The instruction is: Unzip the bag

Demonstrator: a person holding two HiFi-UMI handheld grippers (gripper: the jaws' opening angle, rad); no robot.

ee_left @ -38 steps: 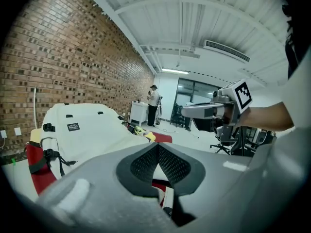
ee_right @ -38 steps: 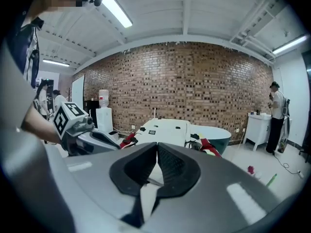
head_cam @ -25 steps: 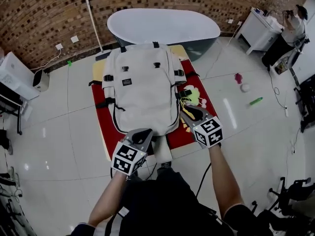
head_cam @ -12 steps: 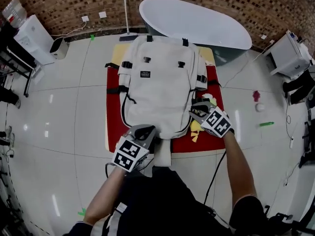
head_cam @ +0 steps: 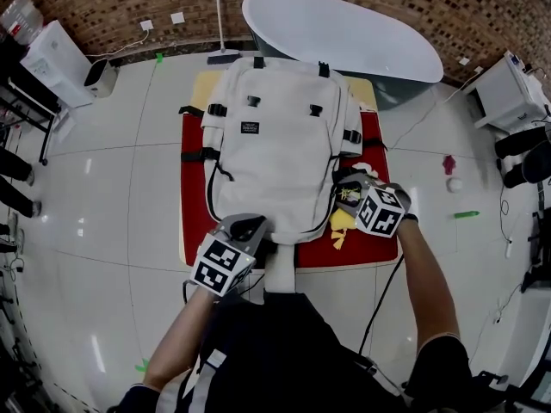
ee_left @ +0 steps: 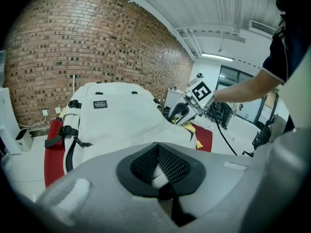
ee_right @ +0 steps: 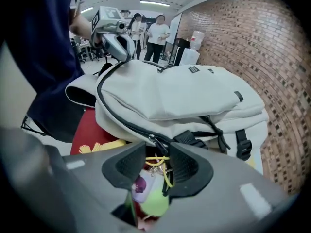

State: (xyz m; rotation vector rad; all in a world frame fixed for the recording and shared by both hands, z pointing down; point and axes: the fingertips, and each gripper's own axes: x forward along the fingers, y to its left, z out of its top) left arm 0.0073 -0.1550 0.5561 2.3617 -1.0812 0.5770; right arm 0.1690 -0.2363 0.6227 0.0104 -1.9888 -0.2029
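A cream backpack (head_cam: 271, 153) lies flat on a red mat (head_cam: 194, 205). My left gripper (head_cam: 250, 229) is shut on the fabric at the bag's near bottom edge; in the left gripper view its jaws (ee_left: 158, 171) pinch cream cloth. My right gripper (head_cam: 347, 192) is at the bag's right side by the dark zipper line. In the right gripper view its jaws (ee_right: 156, 161) are opening, with the zipper pull (ee_right: 154, 142) and a bunch of charms (ee_right: 150, 193) on yellow cord between the pads, which do not press on them. The backpack (ee_right: 184, 91) fills that view.
A white bathtub (head_cam: 344, 33) stands behind the table by the brick wall. A white cabinet (head_cam: 508, 93) is at the right, a white appliance (head_cam: 56, 54) at the left. Small toys (head_cam: 452, 166) lie on the floor. Two people (ee_right: 158, 33) stand far off.
My right gripper has moved in from the mat to the bag's right side zipper, over the charms. The left gripper has kept its hold on the bottom edge. The head view has shifted.
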